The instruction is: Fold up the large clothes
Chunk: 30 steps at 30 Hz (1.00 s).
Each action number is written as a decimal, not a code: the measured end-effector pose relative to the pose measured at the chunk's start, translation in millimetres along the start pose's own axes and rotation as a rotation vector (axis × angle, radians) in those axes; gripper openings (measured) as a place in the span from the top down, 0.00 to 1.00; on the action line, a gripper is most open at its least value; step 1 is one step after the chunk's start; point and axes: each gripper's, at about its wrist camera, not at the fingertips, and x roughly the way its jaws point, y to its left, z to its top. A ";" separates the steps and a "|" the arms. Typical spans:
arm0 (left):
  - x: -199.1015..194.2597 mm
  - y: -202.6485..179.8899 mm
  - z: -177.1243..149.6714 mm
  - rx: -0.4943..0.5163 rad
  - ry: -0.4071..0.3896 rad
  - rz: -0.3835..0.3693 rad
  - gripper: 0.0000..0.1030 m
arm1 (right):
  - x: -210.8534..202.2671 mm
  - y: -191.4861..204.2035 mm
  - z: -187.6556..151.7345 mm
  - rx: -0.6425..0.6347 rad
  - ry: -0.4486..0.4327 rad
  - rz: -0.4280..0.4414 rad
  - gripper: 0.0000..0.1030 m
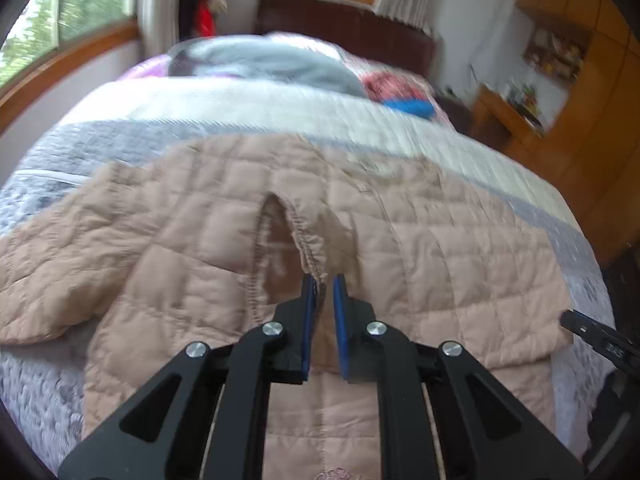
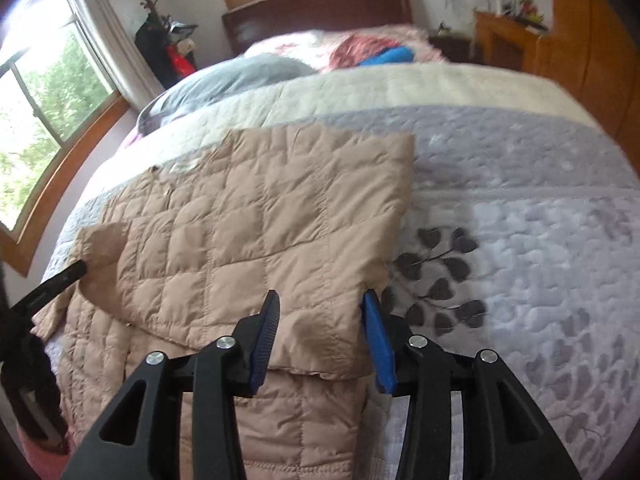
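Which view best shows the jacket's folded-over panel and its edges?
The right wrist view: the folded panel of the quilted jacket lies in full sight, its straight right edge on the bedspread, the right gripper open at its corner. The left wrist view shows mainly the sleeve opening by the left gripper.

The right tool (image 2: 320,308) is hovering low over the near edge of a beige quilted jacket (image 2: 256,216), its blue-padded fingers (image 2: 266,332) standing apart with a folded-over flap of the jacket lying between them. The jacket is lying spread on a bed (image 2: 520,208) covered with a grey quilt bearing a dark leaf pattern (image 2: 436,276) just beside the flap's right edge. At the left edge the other tool (image 2: 52,284) is reaching in, its dark tip touching the jacket's far-left fold, while a grey pillow (image 2: 240,76) is resting near the headboard.
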 end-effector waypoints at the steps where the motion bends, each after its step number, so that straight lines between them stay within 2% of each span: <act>1: -9.7 2.2 -1.0 -0.002 -0.037 0.001 0.90 | -7.5 -0.7 -0.3 0.000 -0.024 -0.007 0.57; 4: -31.3 12.7 1.4 -0.037 -0.100 0.017 0.90 | -36.3 -4.9 2.9 0.008 -0.107 -0.024 0.57; 5: -41.5 19.6 5.4 -0.065 -0.126 0.009 0.91 | -44.2 -5.0 4.9 -0.001 -0.118 -0.006 0.57; 7: -45.8 20.8 14.3 -0.076 -0.130 -0.015 0.91 | -49.9 -0.8 9.1 -0.018 -0.105 0.051 0.57; 9: -37.6 18.4 17.0 -0.065 -0.088 -0.044 0.89 | -38.4 7.2 12.0 -0.019 -0.052 0.113 0.57; 10: -25.5 12.5 15.4 -0.046 -0.035 -0.069 0.88 | -34.5 6.9 10.1 -0.021 -0.032 0.123 0.57; 14: 27.5 -4.0 -0.1 -0.007 0.131 -0.112 0.88 | 6.2 19.9 2.3 -0.039 0.059 0.108 0.57; 18: 66.0 4.3 -12.5 -0.014 0.209 -0.095 0.88 | 41.9 17.5 -7.8 -0.042 0.118 0.078 0.61; 23: 78.5 17.4 -20.4 -0.038 0.211 -0.165 0.88 | 54.0 19.5 -24.2 -0.084 0.076 0.060 0.62; 27: 79.4 16.0 -23.8 -0.031 0.200 -0.147 0.88 | 54.6 22.0 -25.8 -0.078 0.074 0.039 0.62; 30: 77.0 14.5 -17.7 -0.062 0.228 -0.135 0.88 | 53.7 24.2 -18.2 -0.081 0.090 0.037 0.61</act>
